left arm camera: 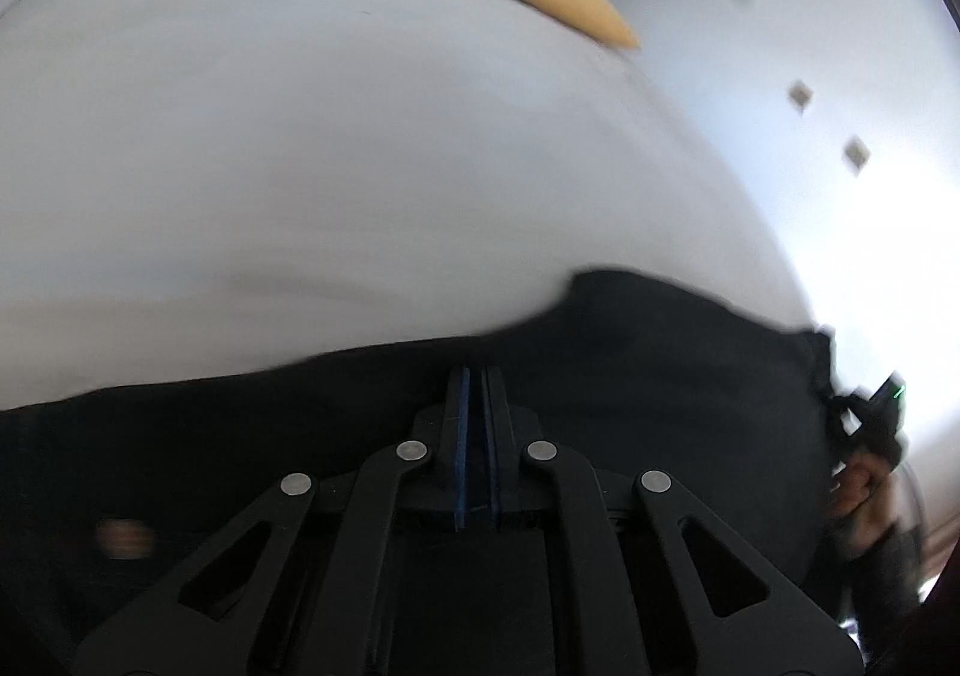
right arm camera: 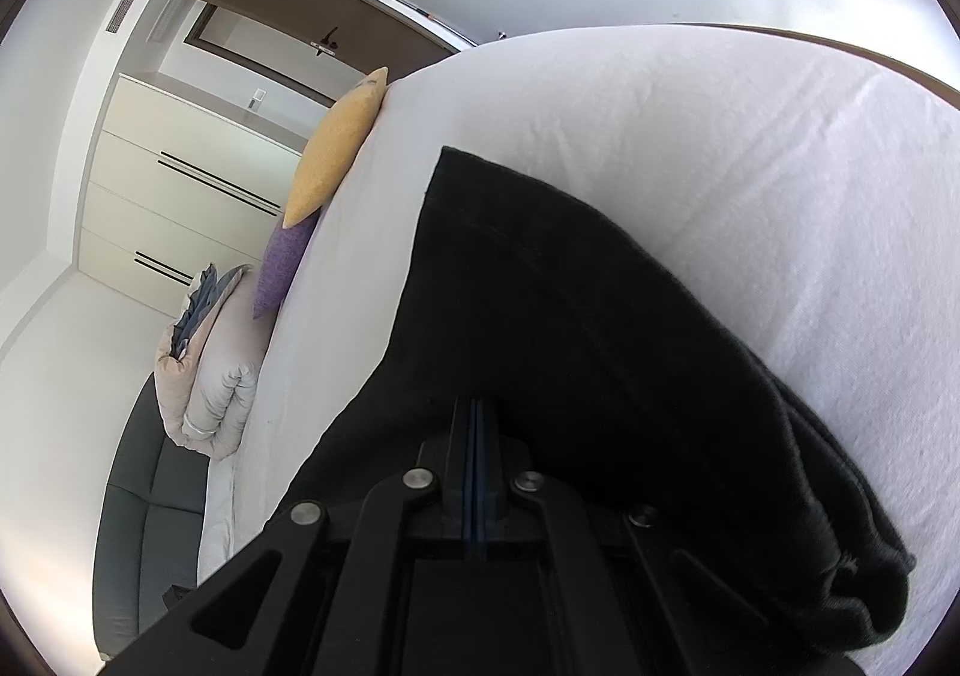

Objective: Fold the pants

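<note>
one pair of black fabric pants (right arm camera: 570, 316) on the white bed sheet (right arm camera: 750, 147); left gripper (left arm camera: 475, 376) and right gripper (right arm camera: 477, 406) both clenched on it; two cushions, yellow cushion (right arm camera: 336, 147) and purple cushion (right arm camera: 285, 262), far left.

Left gripper (left arm camera: 475, 376) and right gripper (right arm camera: 477, 406): matte black linkage arms, round silver pivot pins, blue-edged pads. Bare hand (left arm camera: 861, 490) at right edge, dark sleeve.

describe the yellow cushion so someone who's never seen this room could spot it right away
Find the white bed, then its far edge toward the cream drawers. Two cushions lie there end to end; the yellow cushion is mustard, its neighbour the purple cushion.
</note>
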`<state>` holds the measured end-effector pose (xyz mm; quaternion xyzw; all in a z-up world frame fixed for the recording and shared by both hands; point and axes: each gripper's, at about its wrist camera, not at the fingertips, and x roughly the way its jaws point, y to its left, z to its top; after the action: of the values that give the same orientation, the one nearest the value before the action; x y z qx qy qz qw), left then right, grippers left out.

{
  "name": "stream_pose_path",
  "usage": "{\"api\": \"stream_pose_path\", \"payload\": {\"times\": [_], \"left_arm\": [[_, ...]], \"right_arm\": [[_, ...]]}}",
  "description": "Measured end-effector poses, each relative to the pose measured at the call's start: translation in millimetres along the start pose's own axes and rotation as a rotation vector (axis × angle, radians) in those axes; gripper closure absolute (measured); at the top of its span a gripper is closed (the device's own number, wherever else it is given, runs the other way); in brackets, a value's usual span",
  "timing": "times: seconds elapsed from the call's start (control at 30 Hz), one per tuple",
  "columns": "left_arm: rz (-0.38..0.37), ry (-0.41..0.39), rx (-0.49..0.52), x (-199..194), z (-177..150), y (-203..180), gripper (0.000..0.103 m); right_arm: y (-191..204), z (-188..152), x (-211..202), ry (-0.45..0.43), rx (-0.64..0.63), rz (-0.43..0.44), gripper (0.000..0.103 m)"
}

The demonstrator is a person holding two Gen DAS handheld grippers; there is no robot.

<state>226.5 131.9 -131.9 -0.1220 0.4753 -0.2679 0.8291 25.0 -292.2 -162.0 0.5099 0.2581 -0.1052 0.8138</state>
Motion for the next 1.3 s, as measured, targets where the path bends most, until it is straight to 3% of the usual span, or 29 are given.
{"api": "stream_pose_path", "payload": {"times": [0.17,0.23,0.33,0.37,0.43,0.5,0.53,0.63,0.7,0.77,0.87,0.97,1.07,1.13,1.2,1.3], "left_arm": [[0.130,-0.097,-0.146,-52,1,67,0.097],[0.108,-0.136,-0.205,-72,-2,79,0.097],[-0.120,-0.218,-0.268,-96,-15,60,0.097],[-0.249,-0.233,-0.278,-94,-23,41,0.097],[-0.433,-0.195,-0.270,-71,-43,-2,0.097],[-0.551,-0.142,-0.319,-36,-68,-29,0.097],[-0.568,-0.105,-0.342,-19,-78,-37,0.097],[-0.465,0.013,-0.366,31,-107,-51,0.101],[-0.463,-0.008,-0.376,27,-104,-46,0.101],[-0.407,-0.049,-0.434,16,-100,-24,0.101],[-0.467,-0.065,-0.536,9,-103,15,0.101],[-0.412,-0.055,-0.473,2,-102,16,0.101],[-0.414,-0.050,-0.477,-4,-102,27,0.101],[-0.392,-0.022,-0.462,0,-103,10,0.101],[-0.336,0.005,-0.392,-1,-99,-19,0.101],[-0.287,0.043,-0.191,-4,-85,-66,0.101]], "right_arm": [[0,-2,-1,-0.008,-0.011,-0.005,0.103],[-1,-2,0,-0.011,-0.013,-0.006,0.103],[-2,-2,-1,-0.016,-0.019,-0.010,0.103],[-3,-1,-2,-0.018,-0.020,-0.012,0.103],[-3,-1,-2,-0.020,-0.019,-0.015,0.103],[-3,0,-2,-0.020,-0.019,-0.015,0.103],[-4,0,-2,-0.018,-0.019,-0.015,0.103],[-3,1,-2,-0.014,-0.015,-0.017,0.103],[-3,1,-3,-0.015,-0.018,-0.015,0.103],[-3,0,-3,-0.019,-0.021,-0.016,0.103],[-4,1,-5,-0.022,-0.026,-0.019,0.103],[-4,1,-6,-0.020,-0.022,-0.016,0.103],[-4,1,-6,-0.022,-0.027,-0.019,0.103],[-4,1,-6,-0.023,-0.027,-0.022,0.103],[-4,0,-6,-0.025,-0.033,-0.025,0.103],[-3,0,-7,-0.027,-0.039,-0.030,0.103]]}}
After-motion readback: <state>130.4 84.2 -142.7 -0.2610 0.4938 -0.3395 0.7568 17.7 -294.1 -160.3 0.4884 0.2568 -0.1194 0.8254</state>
